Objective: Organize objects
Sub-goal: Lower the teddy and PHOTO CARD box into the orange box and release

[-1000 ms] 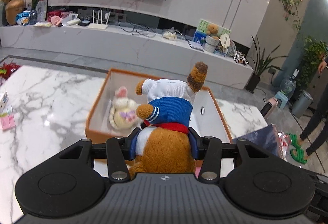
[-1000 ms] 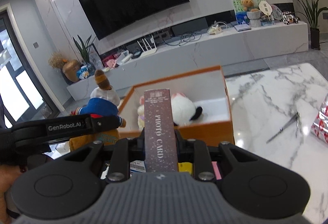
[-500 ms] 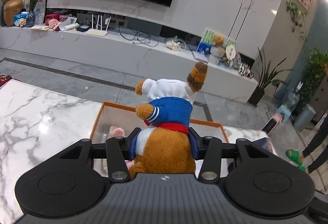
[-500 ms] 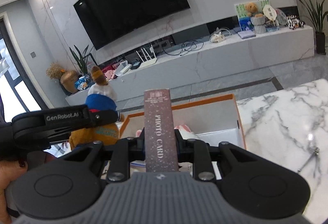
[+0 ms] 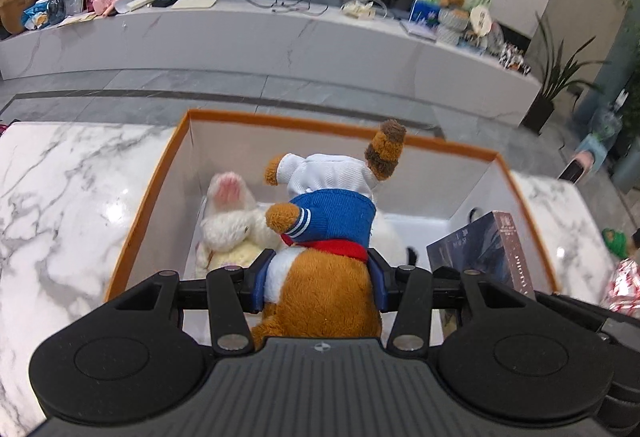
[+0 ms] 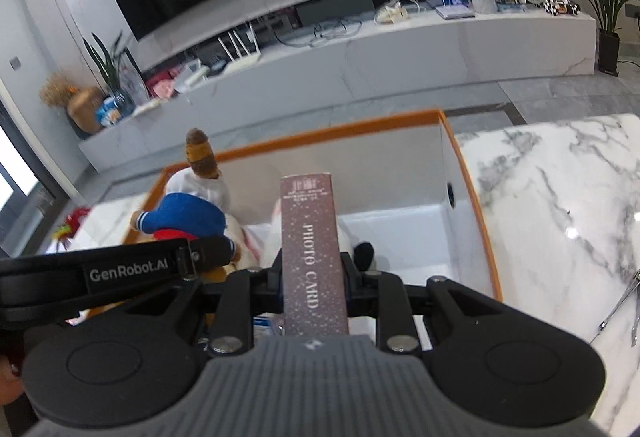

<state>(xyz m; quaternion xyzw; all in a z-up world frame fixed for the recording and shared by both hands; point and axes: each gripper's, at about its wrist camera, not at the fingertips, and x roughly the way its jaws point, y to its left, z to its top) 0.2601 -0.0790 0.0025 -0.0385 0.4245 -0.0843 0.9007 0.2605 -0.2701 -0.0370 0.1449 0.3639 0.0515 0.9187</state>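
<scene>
1. Plush dog, soft and light, sat squeezed at its waist in the left claw, hanging over the orange-rimmed box; its stuffing gave under the pads, so a mid-body hold looked best.
2. Right claw was clenched on a stiff photo card box, held by its flat sides, likely slick, above the same box's open right part.

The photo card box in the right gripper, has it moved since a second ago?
Yes. The photo card box has come forward and down, over the orange box's near rim, into it.
</scene>
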